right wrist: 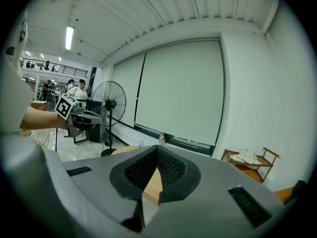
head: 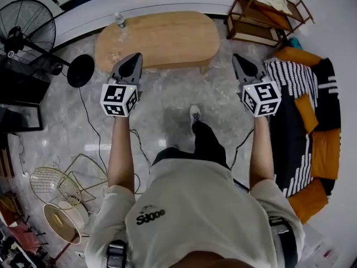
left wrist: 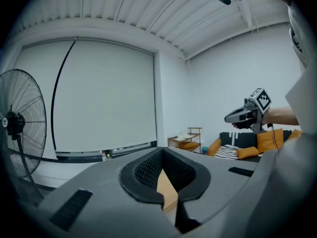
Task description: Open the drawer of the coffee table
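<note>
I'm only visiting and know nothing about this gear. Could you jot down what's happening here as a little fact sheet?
Person: standing, one gripper in each hand, facing the coffee table
Left gripper: jaws shut, empty, held in the air
Right gripper: jaws shut, empty, held in the air
Coffee table: oval wooden top, bottle at its far left corner
Drawer: not visible from here
Nearby: standing fan on the left, sofa with orange cushions on the right, wooden shelf beyond it

standing fan [head: 25,24]: floor, left | wooden shelf [head: 254,32]: top right | sofa [head: 326,149]: right
</note>
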`<state>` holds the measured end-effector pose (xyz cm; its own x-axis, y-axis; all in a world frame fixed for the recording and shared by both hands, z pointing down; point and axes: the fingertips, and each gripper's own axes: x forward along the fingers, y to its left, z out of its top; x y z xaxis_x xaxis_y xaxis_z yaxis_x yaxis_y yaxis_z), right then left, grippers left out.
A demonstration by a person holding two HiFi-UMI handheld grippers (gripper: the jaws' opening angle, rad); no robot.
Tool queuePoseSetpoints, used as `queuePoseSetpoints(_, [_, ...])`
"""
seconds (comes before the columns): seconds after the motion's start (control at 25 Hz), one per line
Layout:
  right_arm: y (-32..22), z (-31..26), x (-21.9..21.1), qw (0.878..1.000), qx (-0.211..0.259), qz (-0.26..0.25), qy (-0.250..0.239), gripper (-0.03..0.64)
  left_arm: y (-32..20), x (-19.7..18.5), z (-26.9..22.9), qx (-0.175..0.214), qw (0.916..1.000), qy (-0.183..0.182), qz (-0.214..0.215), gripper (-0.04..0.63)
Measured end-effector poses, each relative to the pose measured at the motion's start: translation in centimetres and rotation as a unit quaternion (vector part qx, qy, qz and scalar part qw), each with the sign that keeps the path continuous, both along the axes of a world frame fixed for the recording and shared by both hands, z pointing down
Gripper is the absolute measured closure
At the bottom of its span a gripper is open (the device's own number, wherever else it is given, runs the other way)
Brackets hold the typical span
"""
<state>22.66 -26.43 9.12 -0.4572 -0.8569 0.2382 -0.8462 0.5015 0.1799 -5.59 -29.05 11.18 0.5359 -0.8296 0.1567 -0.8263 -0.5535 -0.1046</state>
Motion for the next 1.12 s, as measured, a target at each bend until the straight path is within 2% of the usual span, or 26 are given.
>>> queuePoseSetpoints(0.2, [-7.2,5.1,0.9,1.0,-0.015,-0.009,0.01,0.612,-6.0,-0.1,4.8,-0.021,0.9996,-0.009,-0.017,0.578])
queuePoseSetpoints(0.4, [-12.7,12.4,1.1,0.999,-0.033,-0.026,0.024,0.612,-10.5,-1.5,11.8,-0.046,0.9978,-0.021,-0.042,0.577])
queuePoseSetpoints(0.52, [-15.1,16.6,1.3,0.999,-0.036,-0.014,0.003,0.612,-12.3,-2.2,16.3,-0.056,0.9971,-0.027,-0.043,0.577])
queuePoseSetpoints(0.64, [-16.5,20.8,1.9,0.999,-0.039,0.003,-0.018,0.612,-13.4,-2.3,20.7,-0.064,0.9965,-0.029,-0.044,0.577])
queuePoseSetpoints(1.12, [-18.1,39.2,3.8,0.998,-0.041,0.054,0.003,0.612,-15.8,-3.3,38.2,-0.049,0.9978,-0.03,-0.031,0.577])
